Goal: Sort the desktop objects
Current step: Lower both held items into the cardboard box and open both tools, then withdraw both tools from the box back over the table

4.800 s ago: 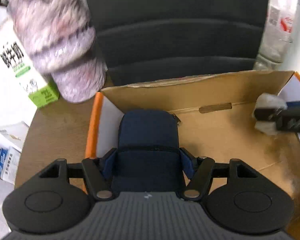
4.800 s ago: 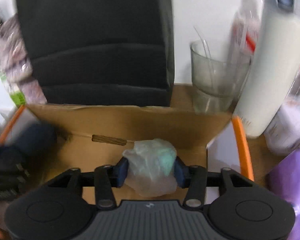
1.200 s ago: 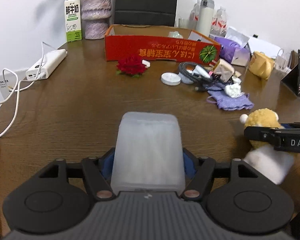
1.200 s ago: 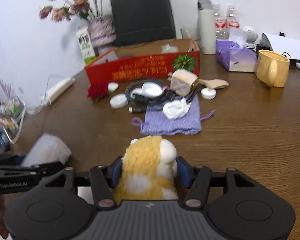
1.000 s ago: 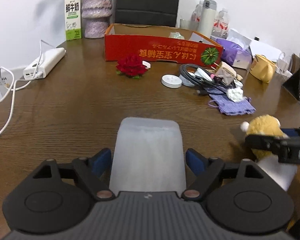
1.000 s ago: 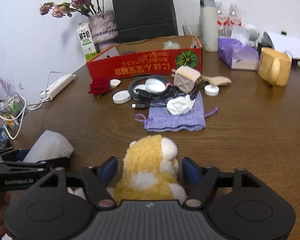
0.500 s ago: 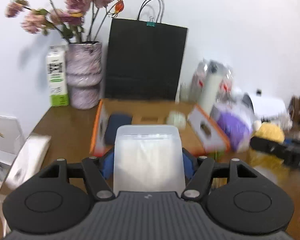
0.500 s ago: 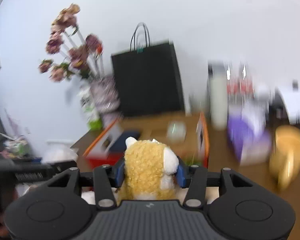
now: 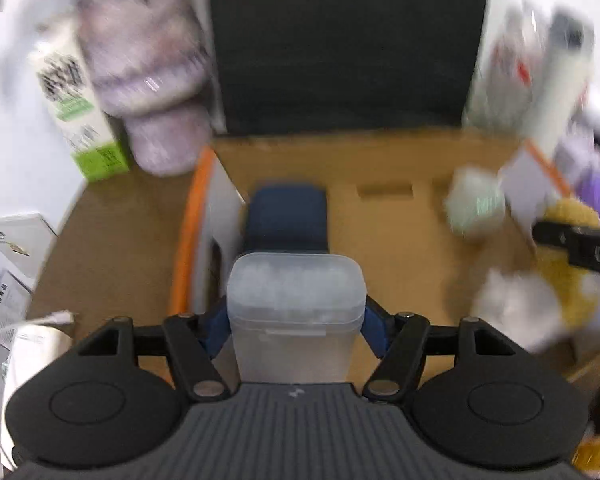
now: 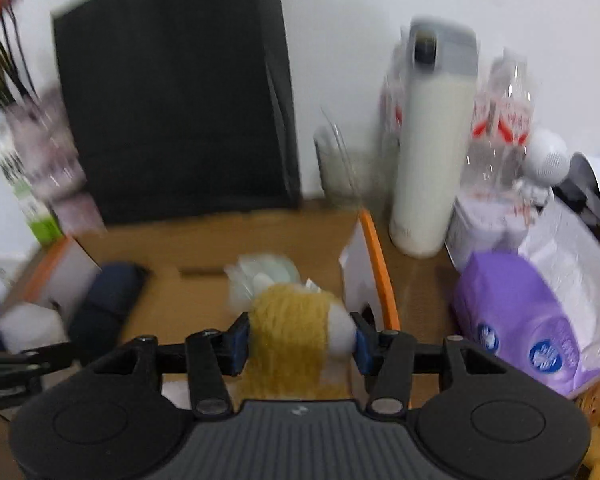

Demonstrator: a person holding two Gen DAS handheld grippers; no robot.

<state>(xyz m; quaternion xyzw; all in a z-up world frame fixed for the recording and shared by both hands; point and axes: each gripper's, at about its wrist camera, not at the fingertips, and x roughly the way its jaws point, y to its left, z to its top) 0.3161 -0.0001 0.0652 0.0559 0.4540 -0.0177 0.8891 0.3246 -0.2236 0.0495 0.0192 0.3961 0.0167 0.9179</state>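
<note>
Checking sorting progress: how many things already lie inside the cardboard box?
2: a dark blue pouch at the left end of the box, a pale wrapped bundle toward the right. Others may hide behind the held items.

Yellow-and-white plush toy (image 10: 288,332), orange-rimmed box (image 10: 374,256)

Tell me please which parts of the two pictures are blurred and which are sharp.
Left wrist view: the left gripper and its translucent plastic box are sharp; the vase, milk carton and cardboard box smear with motion. Right wrist view: the right gripper is sharp, the plush toy soft, the thermos slightly streaked; fisheye bends both.
</note>
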